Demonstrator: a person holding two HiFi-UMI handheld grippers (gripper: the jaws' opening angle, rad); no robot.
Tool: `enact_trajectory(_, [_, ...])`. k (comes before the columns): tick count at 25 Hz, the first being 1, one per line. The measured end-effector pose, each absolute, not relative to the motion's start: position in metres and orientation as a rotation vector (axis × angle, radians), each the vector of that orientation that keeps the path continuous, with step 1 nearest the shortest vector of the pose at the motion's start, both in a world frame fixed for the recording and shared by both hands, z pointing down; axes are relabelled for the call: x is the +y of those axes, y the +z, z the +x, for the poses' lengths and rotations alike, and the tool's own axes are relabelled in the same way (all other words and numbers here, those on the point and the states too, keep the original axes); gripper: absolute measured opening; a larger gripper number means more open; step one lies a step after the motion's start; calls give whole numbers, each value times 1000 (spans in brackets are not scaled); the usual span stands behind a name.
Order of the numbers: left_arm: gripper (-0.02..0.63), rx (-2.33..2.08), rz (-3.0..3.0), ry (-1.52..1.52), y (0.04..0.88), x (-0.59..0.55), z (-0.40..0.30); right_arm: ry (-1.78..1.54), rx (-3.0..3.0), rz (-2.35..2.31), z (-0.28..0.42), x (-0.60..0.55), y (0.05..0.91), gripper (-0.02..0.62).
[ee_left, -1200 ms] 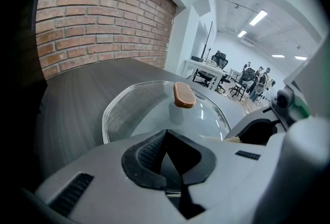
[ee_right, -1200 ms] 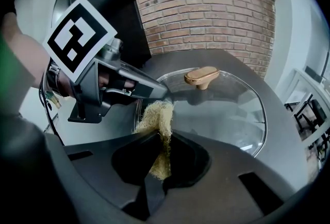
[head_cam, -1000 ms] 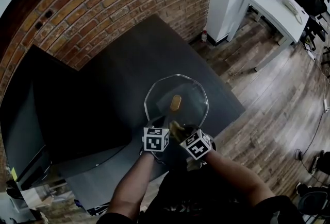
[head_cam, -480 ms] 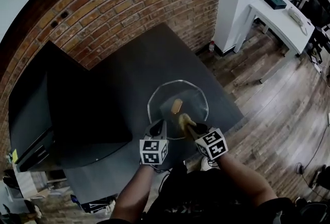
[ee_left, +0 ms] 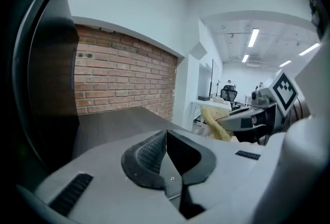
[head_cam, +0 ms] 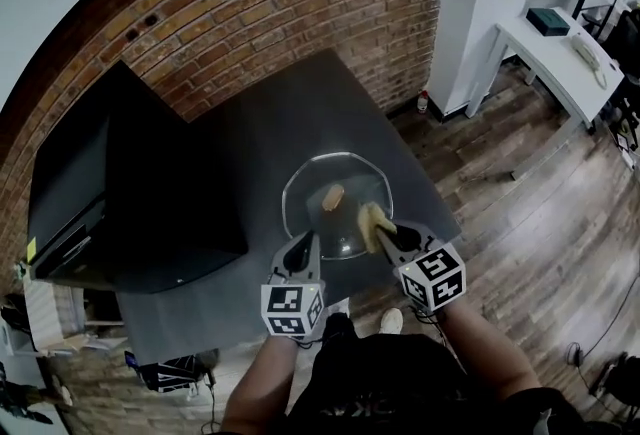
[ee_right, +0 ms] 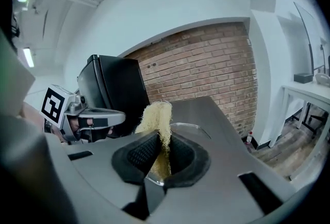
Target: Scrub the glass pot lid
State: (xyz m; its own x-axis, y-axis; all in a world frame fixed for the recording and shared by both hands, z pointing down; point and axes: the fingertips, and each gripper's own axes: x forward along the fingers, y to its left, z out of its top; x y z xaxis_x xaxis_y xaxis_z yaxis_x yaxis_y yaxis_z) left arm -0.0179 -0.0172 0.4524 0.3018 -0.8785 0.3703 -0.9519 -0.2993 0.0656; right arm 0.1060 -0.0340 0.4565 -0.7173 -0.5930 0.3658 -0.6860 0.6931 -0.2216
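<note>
— Item one, location?
— One round clear glass pot lid [head_cam: 345,223] with a tan knob, flat on the dark grey counter [head_cam: 250,143], toward its near right corner.
— Hand-held grippers?
— The right hand-held gripper [head_cam: 385,235] is clamped on a yellow fibrous scrubber [head_cam: 372,220] over the lid's near right rim. The left hand-held gripper [head_cam: 303,249] has its jaws together, empty, by the near left rim.

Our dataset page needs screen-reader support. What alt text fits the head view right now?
Seen from above, a glass pot lid lies on a dark table by a brick wall, and the right gripper holds a yellow scrub pad over the lid's near-right part. The left gripper points at the lid's near-left rim.
</note>
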Motion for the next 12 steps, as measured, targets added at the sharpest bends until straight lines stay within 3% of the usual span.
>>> enact_trajectory(12, [34,-1737,2299,343,421,42,12,447,-2716,945,128,4,434,48])
